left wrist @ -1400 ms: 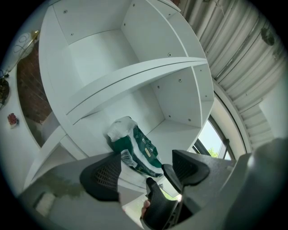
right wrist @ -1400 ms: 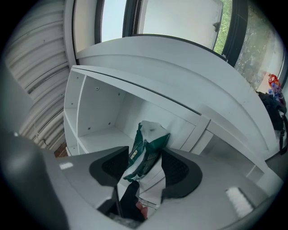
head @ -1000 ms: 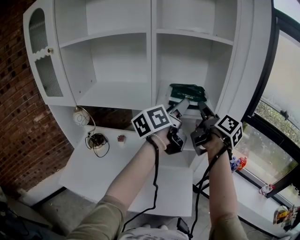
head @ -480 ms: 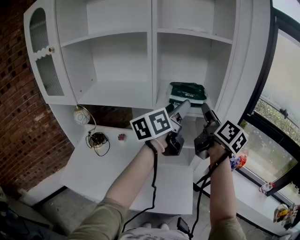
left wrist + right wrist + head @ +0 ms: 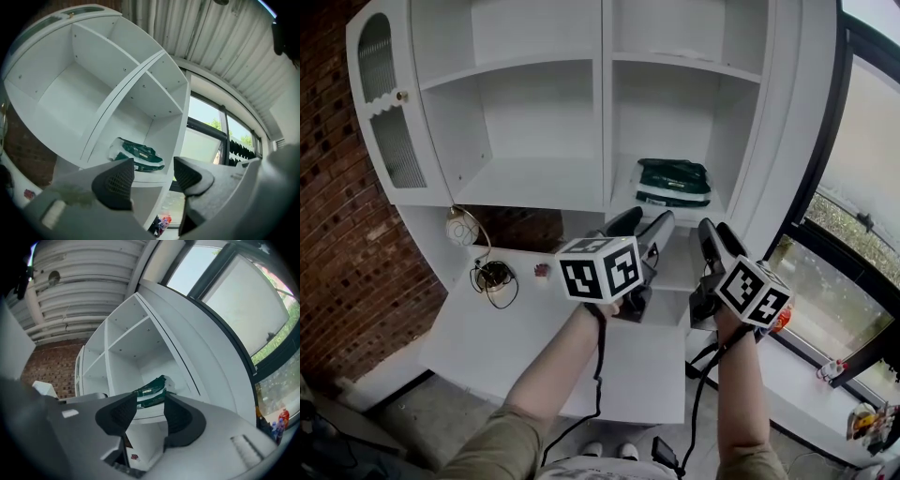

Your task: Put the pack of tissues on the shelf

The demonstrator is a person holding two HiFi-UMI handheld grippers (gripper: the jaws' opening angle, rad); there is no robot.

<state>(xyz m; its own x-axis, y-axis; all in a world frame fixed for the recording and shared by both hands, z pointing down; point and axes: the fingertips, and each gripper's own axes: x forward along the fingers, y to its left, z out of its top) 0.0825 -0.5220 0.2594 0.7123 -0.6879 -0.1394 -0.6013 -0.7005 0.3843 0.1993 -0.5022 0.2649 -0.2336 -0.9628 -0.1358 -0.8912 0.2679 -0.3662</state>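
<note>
Tissue pack (image 5: 673, 182) on shelf (image 5: 625, 199), label illegible — left gripper (image 5: 642, 223), right gripper (image 5: 717, 234): fingers apart, just narrowing, empty.

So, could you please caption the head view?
Tissue pack on shelf; left gripper and right gripper empty, jaws just closing.

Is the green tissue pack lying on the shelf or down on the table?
On the shelf. The tissue pack lies flat on the lower right shelf, with nothing touching it.
</note>
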